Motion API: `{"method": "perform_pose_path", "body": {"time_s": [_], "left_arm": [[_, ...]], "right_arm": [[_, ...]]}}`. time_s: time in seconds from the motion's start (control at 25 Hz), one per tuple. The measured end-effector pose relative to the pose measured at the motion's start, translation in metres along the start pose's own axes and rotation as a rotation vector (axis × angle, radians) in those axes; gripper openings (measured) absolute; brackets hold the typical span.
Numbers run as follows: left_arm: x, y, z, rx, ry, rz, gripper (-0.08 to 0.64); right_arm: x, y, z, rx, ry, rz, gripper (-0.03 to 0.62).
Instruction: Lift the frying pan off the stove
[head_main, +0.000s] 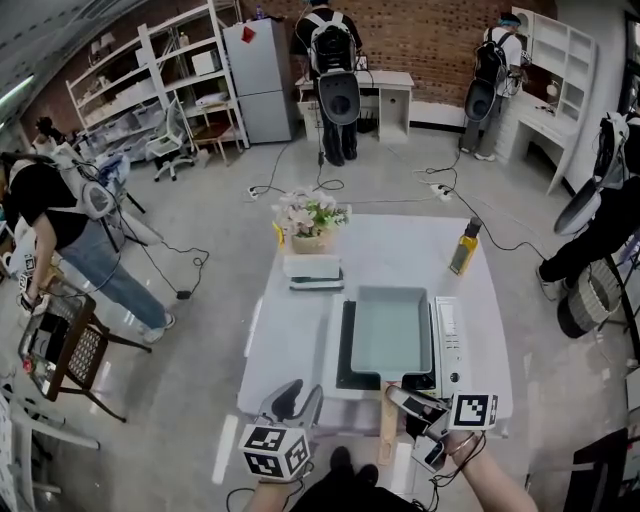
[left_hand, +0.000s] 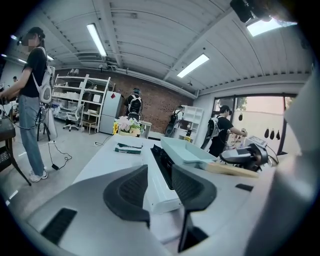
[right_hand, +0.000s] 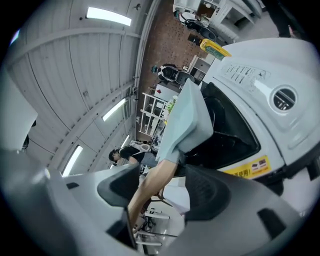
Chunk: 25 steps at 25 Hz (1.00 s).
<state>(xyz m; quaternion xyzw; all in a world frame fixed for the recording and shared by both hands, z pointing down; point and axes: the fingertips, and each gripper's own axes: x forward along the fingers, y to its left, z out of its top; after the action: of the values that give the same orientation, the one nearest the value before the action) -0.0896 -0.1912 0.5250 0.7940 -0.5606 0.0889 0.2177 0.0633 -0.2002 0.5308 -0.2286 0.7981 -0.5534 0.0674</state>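
Note:
A pale blue rectangular frying pan (head_main: 390, 330) sits on the white stove (head_main: 447, 345) on the table, its wooden handle (head_main: 388, 425) pointing toward me. My right gripper (head_main: 415, 410) is at that handle. In the right gripper view the handle (right_hand: 150, 187) runs between the open jaws (right_hand: 162, 187), close to the left pad, with a gap to the right pad; the pan (right_hand: 187, 122) lies beyond. My left gripper (head_main: 292, 400) hovers at the table's front left edge, open, nothing between its jaws (left_hand: 160, 187). It looks along the stove toward the pan (left_hand: 182, 150).
A flower pot (head_main: 310, 225), a stack of books (head_main: 314, 272) and a yellow oil bottle (head_main: 463, 250) stand on the table's far half. Several people work around the room. A wooden chair (head_main: 60, 345) stands at the left, with cables on the floor.

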Motion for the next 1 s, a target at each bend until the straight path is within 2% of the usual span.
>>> {"method": "perform_pose_path", "body": {"time_s": [0.24,0.68,1.0], "left_arm": [[0.007,0.005,-0.001,-0.012,0.005,-0.006,0.149],[0.001,0.013,-0.011,-0.018,0.031,0.004,0.147],[-0.002,0.015,-0.014,-0.039,0.04,-0.003,0.147]], "right_arm": [[0.017,0.001,0.002,-0.016,0.048,0.022,0.273],[0.038,-0.007,-0.005,0.015,0.124,-0.012,0.272],[0.048,-0.006,-0.003,0.006,0.159,0.002,0.239]]}}
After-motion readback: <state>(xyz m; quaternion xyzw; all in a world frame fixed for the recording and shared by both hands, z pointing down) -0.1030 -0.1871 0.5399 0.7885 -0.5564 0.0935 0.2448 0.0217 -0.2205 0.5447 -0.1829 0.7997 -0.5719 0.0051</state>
